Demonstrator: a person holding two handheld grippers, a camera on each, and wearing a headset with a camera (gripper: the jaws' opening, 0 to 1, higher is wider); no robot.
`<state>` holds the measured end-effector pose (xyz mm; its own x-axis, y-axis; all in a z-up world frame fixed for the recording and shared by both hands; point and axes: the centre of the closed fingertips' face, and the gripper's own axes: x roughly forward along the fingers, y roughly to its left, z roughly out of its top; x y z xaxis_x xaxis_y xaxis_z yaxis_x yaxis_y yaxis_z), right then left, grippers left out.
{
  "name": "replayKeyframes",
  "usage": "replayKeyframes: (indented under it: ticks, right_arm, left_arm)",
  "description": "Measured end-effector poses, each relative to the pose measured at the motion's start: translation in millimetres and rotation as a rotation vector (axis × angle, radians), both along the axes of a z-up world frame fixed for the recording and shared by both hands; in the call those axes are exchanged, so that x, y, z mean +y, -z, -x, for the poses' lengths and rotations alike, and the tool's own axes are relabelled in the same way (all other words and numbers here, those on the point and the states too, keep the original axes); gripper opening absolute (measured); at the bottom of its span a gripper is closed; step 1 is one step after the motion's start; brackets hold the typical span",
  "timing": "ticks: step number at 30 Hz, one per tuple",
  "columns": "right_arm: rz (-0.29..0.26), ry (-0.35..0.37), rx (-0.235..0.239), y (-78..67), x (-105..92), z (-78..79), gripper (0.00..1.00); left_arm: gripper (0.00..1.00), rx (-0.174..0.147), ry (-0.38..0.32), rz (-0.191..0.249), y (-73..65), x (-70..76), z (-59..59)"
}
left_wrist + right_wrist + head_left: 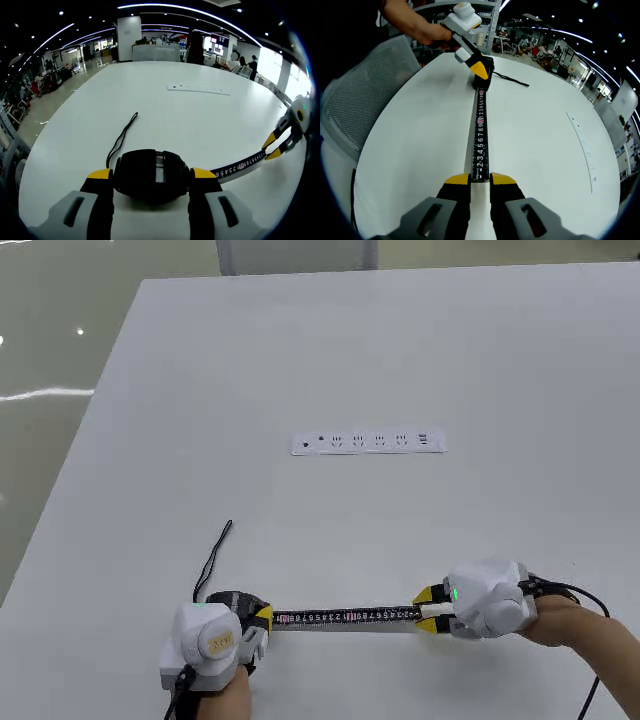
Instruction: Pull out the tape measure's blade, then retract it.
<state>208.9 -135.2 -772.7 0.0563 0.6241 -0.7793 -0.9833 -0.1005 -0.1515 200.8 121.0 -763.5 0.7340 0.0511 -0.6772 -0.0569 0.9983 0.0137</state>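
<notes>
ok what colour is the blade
Black with white numbers and a few red ones. The blade runs out from the black case and shows best in the right gripper view.

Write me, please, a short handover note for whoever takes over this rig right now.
Left claw: shut on the case, which sits on the table at the near edge.
Right claw: shut on the tip of the blade.
Done: the blade is pulled out and stretched straight from the case to the right claw.
Left: retract the blade into the case, probably by easing the right claw back toward it.
</notes>
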Motion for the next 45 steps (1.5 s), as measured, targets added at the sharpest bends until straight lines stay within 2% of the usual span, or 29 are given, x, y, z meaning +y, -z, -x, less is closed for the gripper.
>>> replayKeyframes:
  ticks: [11,16,25,31,45]
  right_arm:
    - [0.001,-0.006,0.001,-2.4,1.7,2.4,0.13]
    - [0.001,-0.01,0.002,3.9,2.2,1.1,0.13]
    - [-0.008,-0.015,0.006,9.2,7.5,-0.4,0.13]
    - [-0.01,-0.018,0.008,19.1,9.1,-2.5,0.13]
    - [-0.01,-0.02,0.005,9.6,13.0,-0.6,0.13]
  left_arm:
    - [0.55,0.007,0.009,0.013,-5.8,-1.4,2.1]
    - [0.55,0.011,0.008,0.028,-7.5,-1.0,2.2]
    - [0.55,0.021,0.015,0.04,2.3,2.7,-1.4]
    - [0.55,0.022,0.019,0.044,5.6,4.0,-2.6]
    - [0.55,0.033,0.018,0.05,1.6,2.6,-0.7]
